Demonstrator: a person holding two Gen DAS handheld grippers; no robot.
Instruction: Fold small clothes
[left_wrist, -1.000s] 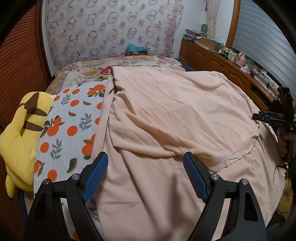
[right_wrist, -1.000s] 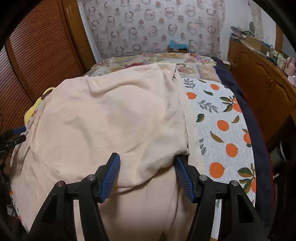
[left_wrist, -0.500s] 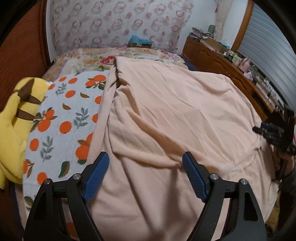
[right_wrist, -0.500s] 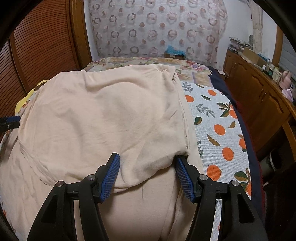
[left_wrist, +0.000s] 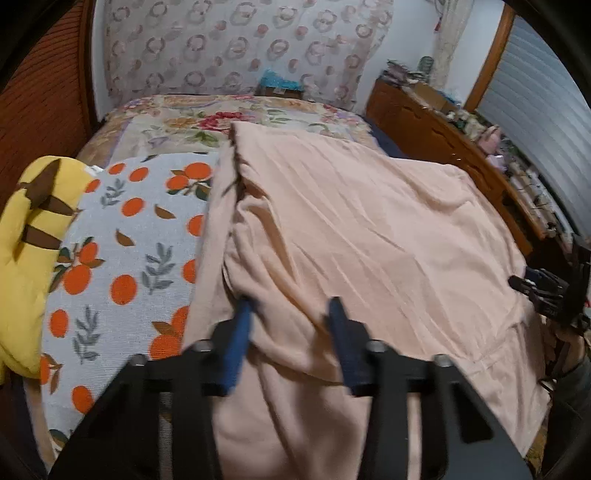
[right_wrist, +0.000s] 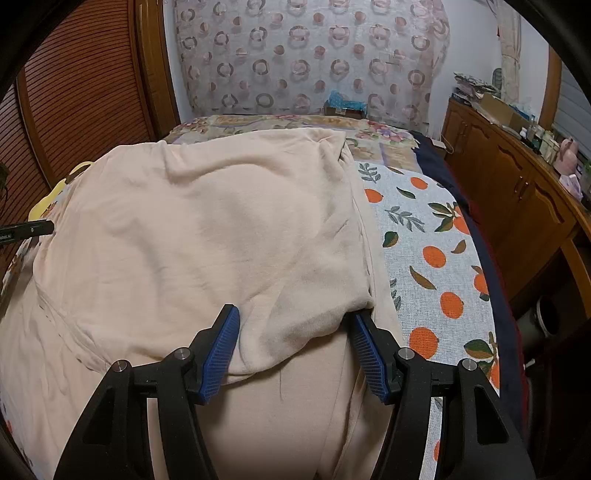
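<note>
garment (left_wrist: 362, 236) on bedspread (left_wrist: 122, 258), plush toy (left_wrist: 26, 236) left

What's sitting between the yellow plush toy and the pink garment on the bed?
Left wrist view: only the orange-print cover between the yellow plush toy and the pink garment.

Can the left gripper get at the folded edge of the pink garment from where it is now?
Probably yes. The left gripper already has its jaws apart with the folded edge of the pink garment bunched between them, and nothing lies in the way.
</note>
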